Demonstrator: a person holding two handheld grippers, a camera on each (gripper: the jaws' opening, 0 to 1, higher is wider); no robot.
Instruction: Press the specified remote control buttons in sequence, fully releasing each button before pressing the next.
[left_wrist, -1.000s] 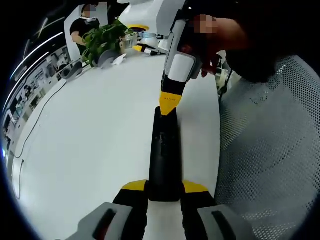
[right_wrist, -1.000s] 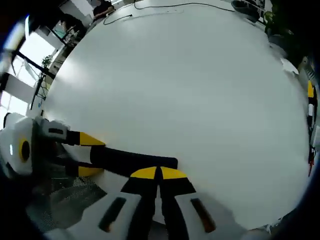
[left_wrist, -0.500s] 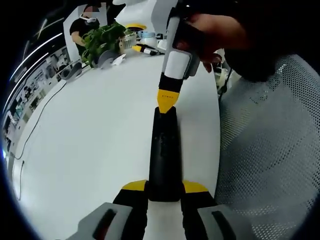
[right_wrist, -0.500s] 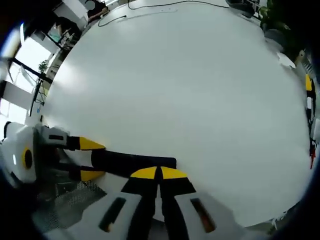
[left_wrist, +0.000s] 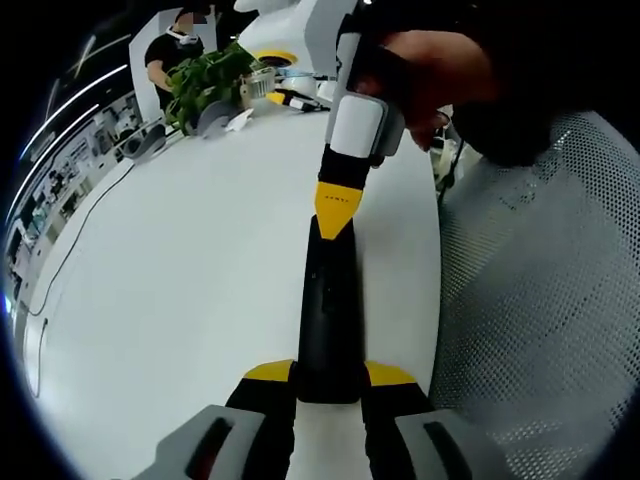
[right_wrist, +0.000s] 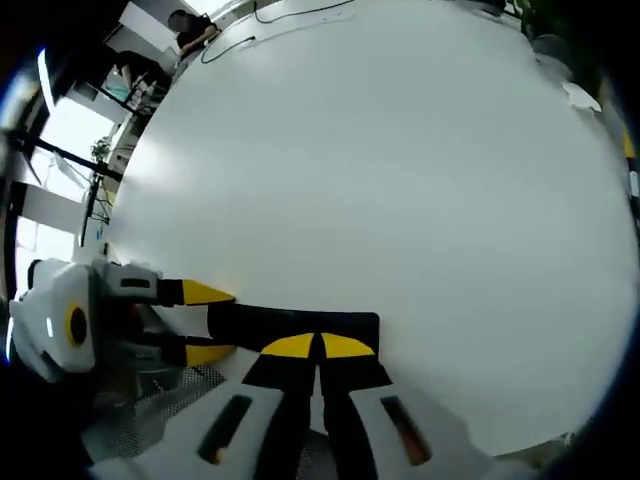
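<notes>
The left hand-held gripper was clamped on the remote over the bench. The right hand-held gripper, jaws together, touched the remote's far end.

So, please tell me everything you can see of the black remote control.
The remote control is long, slim and matte black, probably plastic, lying flat on the white table near its edge. The left gripper clamps its near end between yellow-tipped jaws. The right gripper, jaws shut, has its yellow tip at the far end. Buttons are too dark to make out.
</notes>
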